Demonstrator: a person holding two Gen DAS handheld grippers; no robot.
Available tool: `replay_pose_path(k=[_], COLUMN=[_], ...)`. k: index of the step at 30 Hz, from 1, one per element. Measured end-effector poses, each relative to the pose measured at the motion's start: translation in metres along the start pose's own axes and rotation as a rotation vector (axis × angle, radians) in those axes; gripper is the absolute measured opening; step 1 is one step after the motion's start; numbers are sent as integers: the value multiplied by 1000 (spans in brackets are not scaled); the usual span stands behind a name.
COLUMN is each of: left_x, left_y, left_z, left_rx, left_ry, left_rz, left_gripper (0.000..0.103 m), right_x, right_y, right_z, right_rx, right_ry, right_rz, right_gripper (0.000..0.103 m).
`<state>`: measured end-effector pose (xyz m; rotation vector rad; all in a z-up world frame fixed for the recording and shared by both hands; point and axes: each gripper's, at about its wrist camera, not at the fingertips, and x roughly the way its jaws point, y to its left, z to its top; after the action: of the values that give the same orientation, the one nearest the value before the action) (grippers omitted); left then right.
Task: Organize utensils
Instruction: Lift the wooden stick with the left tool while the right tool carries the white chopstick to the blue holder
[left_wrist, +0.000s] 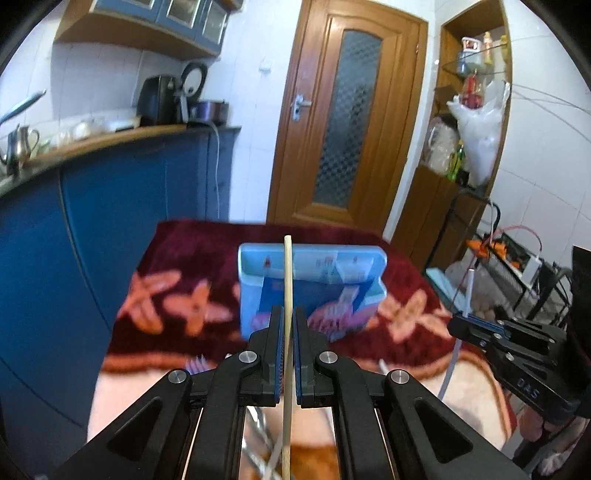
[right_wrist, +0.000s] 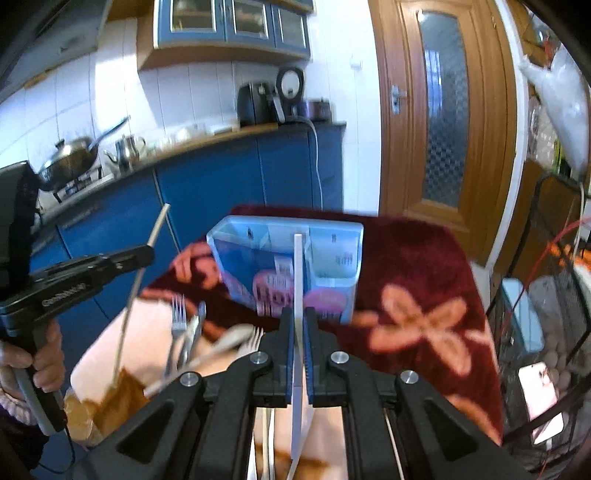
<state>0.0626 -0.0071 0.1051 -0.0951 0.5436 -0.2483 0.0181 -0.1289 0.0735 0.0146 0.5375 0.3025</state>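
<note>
Left wrist view: the left hand-held gripper (left_wrist: 288, 317) is clamped on a wooden chopstick (left_wrist: 287, 273), aimed at the blue organizer box (left_wrist: 251, 295) on the surface (left_wrist: 177, 240). Hold it vertical above one compartment.

Right wrist view: the right hand-held gripper (right_wrist: 298, 317) is clamped on a flat white utensil (right_wrist: 297, 273), probably a plastic knife. Lower each separately; loose forks (right_wrist: 178, 314) remain nearby.

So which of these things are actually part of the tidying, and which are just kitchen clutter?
Part of the job:
- wooden chopstick in the left tongs
- white utensil in the right tongs
- blue organizer box
- loose forks and other cutlery on the blanket

Just lying about:
- wok
- kettle
- phone
- plastic bag
</note>
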Motion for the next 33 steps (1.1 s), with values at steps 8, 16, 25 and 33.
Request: replay_pose_path(k=[8,16,25,33], left_x=[9,35,69,99], left_y=[1,1,15,19], left_z=[50,87,106,94], left_rx=[-25,-34,-108,-131], left_ry=[-147,-296,-400,-427], left_rz=[2,51,132,177], left_gripper=[4,4,4,4], right_x=[-1,16,40,69], right_y=[-11,-19,-25,-28], right_z=[39,66,87,90], right_rx=[27,36,39,36], right_ry=[-113,-184,-234,-240], right_rz=[-6,-29,-62,-71], right_gripper=[6,6,6,6])
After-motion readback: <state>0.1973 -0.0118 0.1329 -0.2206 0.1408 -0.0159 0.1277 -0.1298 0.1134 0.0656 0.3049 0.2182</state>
